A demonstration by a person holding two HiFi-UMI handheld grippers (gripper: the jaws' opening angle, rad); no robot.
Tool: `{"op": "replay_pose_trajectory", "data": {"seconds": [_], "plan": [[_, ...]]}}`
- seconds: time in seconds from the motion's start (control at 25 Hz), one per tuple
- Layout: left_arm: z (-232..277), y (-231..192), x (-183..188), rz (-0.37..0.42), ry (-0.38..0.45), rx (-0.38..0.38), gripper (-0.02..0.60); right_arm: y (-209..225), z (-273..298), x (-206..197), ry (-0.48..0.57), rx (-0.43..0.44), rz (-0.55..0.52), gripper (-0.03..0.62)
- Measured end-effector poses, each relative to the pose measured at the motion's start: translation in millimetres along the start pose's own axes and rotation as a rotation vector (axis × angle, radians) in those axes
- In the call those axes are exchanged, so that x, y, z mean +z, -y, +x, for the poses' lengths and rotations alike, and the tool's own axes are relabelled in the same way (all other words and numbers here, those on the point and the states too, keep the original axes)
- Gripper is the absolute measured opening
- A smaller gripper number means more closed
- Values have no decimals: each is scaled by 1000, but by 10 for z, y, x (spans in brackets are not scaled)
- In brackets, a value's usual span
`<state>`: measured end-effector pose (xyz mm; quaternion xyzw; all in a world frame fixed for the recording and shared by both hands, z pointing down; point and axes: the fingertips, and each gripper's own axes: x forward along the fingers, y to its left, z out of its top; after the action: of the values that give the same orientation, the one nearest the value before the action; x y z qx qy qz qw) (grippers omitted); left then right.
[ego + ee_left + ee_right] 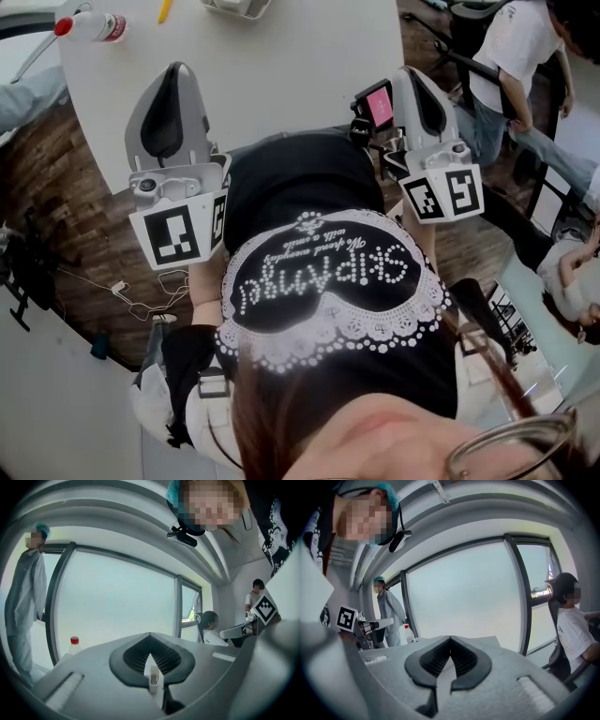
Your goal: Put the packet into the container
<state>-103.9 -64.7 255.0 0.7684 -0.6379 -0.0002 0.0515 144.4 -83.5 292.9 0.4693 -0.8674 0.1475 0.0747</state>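
On the white table [281, 66], at its far left corner, stands a clear bottle with a red cap [94, 26]. Just right of it, a yellow pen-like thing [164, 9] is cut off by the frame. Nearer the person, the left gripper [176, 70] points level toward the table. Its own view shows the jaws pressed together at the tips with nothing between them. At the top edge of the head view, further right, part of a white container [239, 6] shows, too cropped to say whether it is the one the task means. A black T-shirt [309, 187] fills the middle. To the right, a small device with a pink screen [379, 103] sits just beside the right gripper [419, 75], which tilts slightly down. Its jaws likewise meet at the tips and hold nothing. The packet appears in no view, so I cannot tell where it lies.

By my judgement the task has not started: both grippers are held close to the body and nothing has been picked up. The next move calls for finding the packet, spreading one gripper's jaws and bringing them around it, then carrying it to the container.
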Motion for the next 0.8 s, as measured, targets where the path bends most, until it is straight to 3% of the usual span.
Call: {"op": "replay_pose_trajectory", "data": {"seconds": [0.8], "plan": [[-473, 241, -604, -138, -121, 13, 3, -432, -71, -122, -3, 110, 17, -5]]}}
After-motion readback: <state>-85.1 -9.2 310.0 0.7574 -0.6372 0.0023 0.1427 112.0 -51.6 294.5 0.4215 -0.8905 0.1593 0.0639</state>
